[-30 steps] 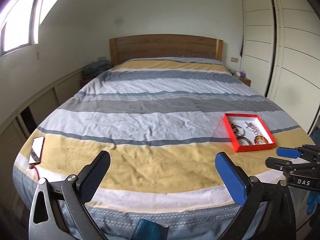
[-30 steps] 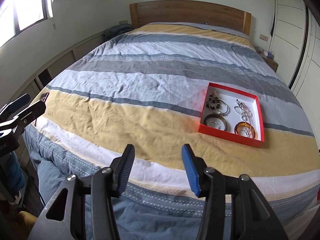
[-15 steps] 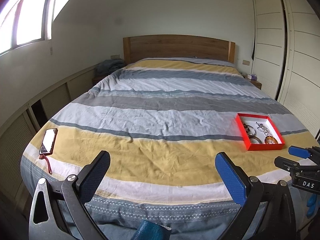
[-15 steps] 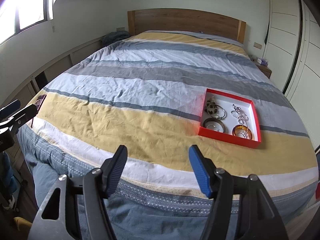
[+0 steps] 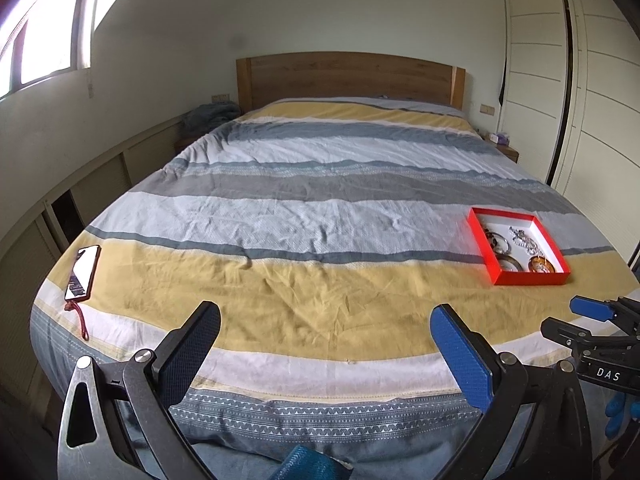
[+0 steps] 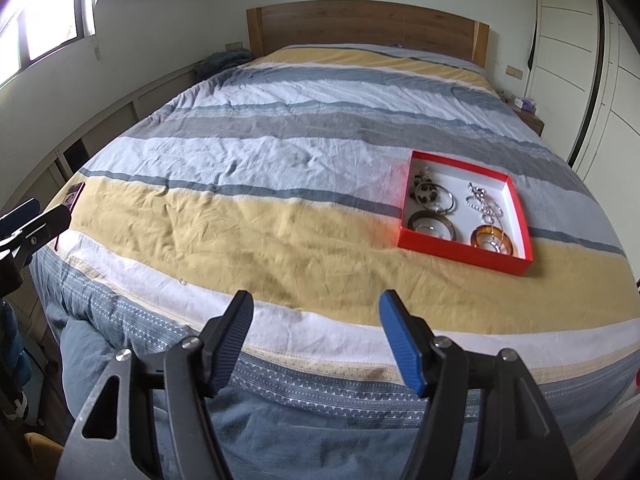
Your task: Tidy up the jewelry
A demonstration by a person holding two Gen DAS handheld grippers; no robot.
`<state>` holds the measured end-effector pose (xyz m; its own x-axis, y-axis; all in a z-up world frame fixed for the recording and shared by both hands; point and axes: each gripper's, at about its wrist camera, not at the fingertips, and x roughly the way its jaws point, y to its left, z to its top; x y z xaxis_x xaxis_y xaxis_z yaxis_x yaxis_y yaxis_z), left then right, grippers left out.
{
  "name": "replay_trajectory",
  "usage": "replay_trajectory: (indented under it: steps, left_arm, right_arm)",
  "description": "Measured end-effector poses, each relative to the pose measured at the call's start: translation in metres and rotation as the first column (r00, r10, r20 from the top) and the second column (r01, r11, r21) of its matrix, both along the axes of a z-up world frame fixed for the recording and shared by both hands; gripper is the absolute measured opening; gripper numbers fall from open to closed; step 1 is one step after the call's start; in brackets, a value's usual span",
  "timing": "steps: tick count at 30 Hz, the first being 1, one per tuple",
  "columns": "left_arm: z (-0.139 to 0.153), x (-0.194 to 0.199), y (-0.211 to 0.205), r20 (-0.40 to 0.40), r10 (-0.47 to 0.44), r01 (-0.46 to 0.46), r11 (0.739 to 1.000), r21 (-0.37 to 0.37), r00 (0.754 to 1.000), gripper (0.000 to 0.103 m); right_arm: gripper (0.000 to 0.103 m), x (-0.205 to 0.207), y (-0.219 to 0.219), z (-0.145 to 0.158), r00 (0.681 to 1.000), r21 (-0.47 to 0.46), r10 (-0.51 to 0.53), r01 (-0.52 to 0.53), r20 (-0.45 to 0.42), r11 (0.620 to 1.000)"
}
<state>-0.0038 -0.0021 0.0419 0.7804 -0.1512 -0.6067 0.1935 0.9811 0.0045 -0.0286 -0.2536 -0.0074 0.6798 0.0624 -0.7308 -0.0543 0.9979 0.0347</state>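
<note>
Phone (image 5: 83, 268) far left of red tray (image 5: 524, 278)

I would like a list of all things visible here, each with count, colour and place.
bed: one, striped yellow, grey and white cover, fills the room's middle
headboard: one, wooden, far end
red box: one, white inside, on bed's right side
bangles: several, dark, amber and silver, inside box
chain: one, silver, inside box
phone: one, red cord, bed's left edge
left gripper: one, blue pads, open
right gripper: one, blue pads, open
</note>
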Motion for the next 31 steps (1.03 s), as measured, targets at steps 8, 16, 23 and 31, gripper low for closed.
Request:
replay_trajectory:
  steps: [8, 16, 23, 31]
  left_arm:
    - [-0.017, 0.009, -0.008, -0.04, -0.02, 0.02, 1.0, 0.015, 0.999, 0.103]
    - [-0.03, 0.018, -0.013, -0.092, -0.019, 0.022, 0.999, 0.027, 0.996, 0.103]
    - [-0.033, 0.021, -0.016, -0.103, -0.015, 0.019, 0.999, 0.034, 0.995, 0.103]
    - [-0.032, 0.022, -0.026, -0.093, -0.013, 0.019, 0.998, 0.059, 0.996, 0.103]
  right_arm:
    - [0.064, 0.008, -0.005, -0.018, 0.999, 0.019, -0.004, 0.004, -0.038, 1.0]
    - [0.064, 0.015, -0.01, -0.033, 0.998, 0.041, 0.0, 0.003, -0.062, 0.999]
    - [0.064, 0.02, -0.016, -0.039, 0.998, 0.063, -0.001, 0.005, -0.067, 0.998]
    - [0.064, 0.022, -0.024, -0.042, 0.998, 0.084, -0.005, 0.01, -0.061, 0.996]
